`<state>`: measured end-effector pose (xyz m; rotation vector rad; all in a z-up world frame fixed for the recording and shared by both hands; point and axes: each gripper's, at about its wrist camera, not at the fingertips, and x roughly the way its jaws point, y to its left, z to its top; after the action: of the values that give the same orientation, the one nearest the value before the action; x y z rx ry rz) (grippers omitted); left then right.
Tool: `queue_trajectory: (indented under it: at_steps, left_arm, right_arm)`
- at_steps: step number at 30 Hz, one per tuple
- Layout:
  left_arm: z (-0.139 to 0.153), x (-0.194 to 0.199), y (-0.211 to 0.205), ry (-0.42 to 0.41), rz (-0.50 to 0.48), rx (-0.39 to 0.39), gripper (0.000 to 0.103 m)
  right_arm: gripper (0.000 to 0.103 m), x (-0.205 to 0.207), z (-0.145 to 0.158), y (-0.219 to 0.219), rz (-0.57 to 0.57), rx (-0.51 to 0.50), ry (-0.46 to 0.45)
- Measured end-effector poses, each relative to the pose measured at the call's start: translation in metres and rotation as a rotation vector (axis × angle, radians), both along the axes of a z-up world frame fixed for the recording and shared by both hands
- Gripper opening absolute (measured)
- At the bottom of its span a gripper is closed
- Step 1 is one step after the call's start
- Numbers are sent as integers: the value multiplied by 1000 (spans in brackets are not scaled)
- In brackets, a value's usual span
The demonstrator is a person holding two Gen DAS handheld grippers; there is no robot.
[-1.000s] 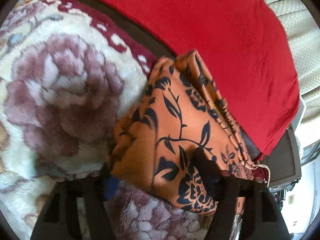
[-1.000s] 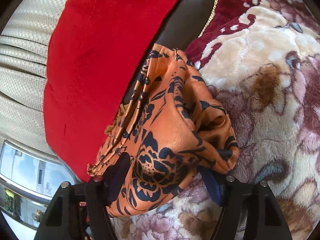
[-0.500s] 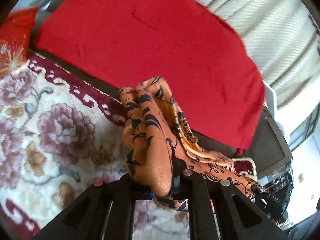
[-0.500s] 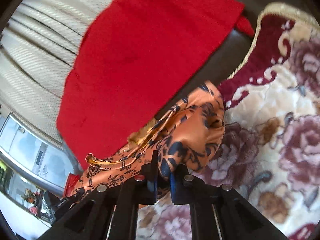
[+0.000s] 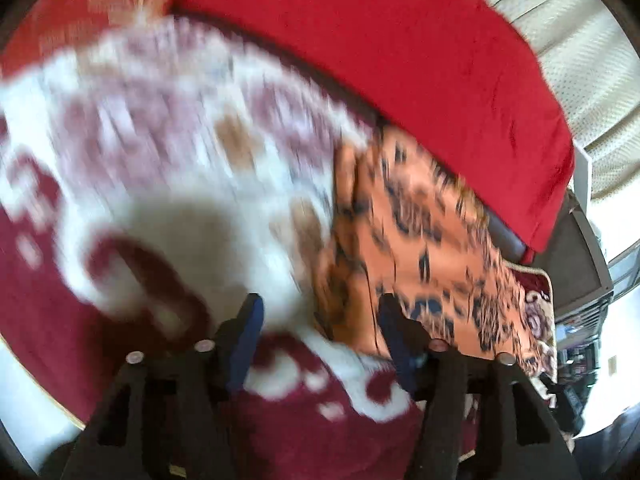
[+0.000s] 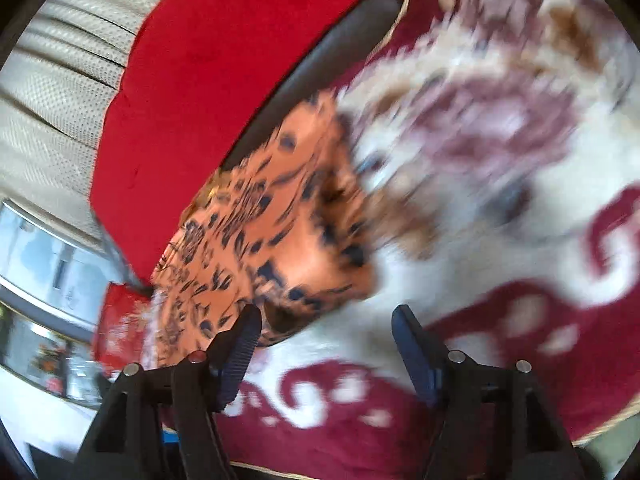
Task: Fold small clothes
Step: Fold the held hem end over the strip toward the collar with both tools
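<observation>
Plush cream-and-maroon floral blanket (image 5: pixel 168 200) fills both blurred views. On it, just beside a red fleece throw (image 5: pixel 400 60), lies the folded orange garment with black floral print (image 6: pixel 272 240). The left gripper (image 5: pixel 318 320) and right gripper (image 6: pixel 326 328) have just been opening; both jaws stand apart, gripping nothing.
</observation>
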<state>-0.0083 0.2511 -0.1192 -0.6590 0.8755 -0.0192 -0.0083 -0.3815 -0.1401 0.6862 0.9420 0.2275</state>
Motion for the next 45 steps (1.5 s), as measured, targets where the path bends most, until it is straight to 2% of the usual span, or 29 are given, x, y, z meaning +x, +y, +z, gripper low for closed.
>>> queue_trajectory:
  at_steps: [3,6,8,10,11,12,14,17,19,21,25,27,28,29,30,31,33,40,43,45]
  left_arm:
    - [20,25,14,-49,-41,24,63]
    - [26,69,12,-88,-122,30,64]
    - [24,99,2,-74,-184,40,64]
    - [20,122,-2,-49,-195,13,64]
    - [18,132,-5,-33,-211,-8,64]
    - [17,136,-8,-29,-218,-14,64]
    - [19,150,-16,-36,-233,7,64]
    - [21,163,-24,-31,-259,25,64]
    - [21,173,-31,-20,-274,34,64]
    - [19,183,-38,-22,-289,51,64]
    - [10,196,-44,-6,-288,47,64]
    - [5,202,-49,0,-281,66,57]
    - [4,203,-51,4,-286,82,35]
    - [2,206,-53,19,-291,106,12]
    - [1,207,-55,34,-297,125,7]
    - [0,207,-57,33,-302,126,7]
    - [6,202,-59,7,-301,154,6]
    - [62,162,-52,-181,-231,192,5]
    - [64,170,-51,-176,-220,208,5]
    - [51,185,-52,-139,-211,221,5]
  right_arm:
    - [73,11,21,-23,-29,-43,-52]
    - [73,55,36,-19,65,-42,-88]
    - [73,100,36,-9,129,-67,-91]
    - [70,133,31,-5,134,-95,-63]
    - [67,148,25,-5,134,-102,-46]
    - [54,162,20,-4,132,-109,-28]
    - [38,177,16,0,138,-112,-9]
    - [38,176,13,10,150,-144,-14]
    - [43,171,17,14,154,-150,-49]
    - [67,168,18,8,139,-141,-71]
    - [69,178,17,8,126,-166,-59]
    - [68,185,10,9,126,-180,-39]
    - [66,187,8,9,124,-186,-31]
    - [49,187,7,10,127,-182,-36]
    - [25,188,7,13,144,-184,-40]
    - [24,188,8,18,158,-219,-31]
    - [10,186,13,26,182,-280,-35]
    - [8,164,71,39,160,-420,-195]
    - [7,173,94,47,151,-456,-257]
    - [7,197,90,51,141,-474,-246]
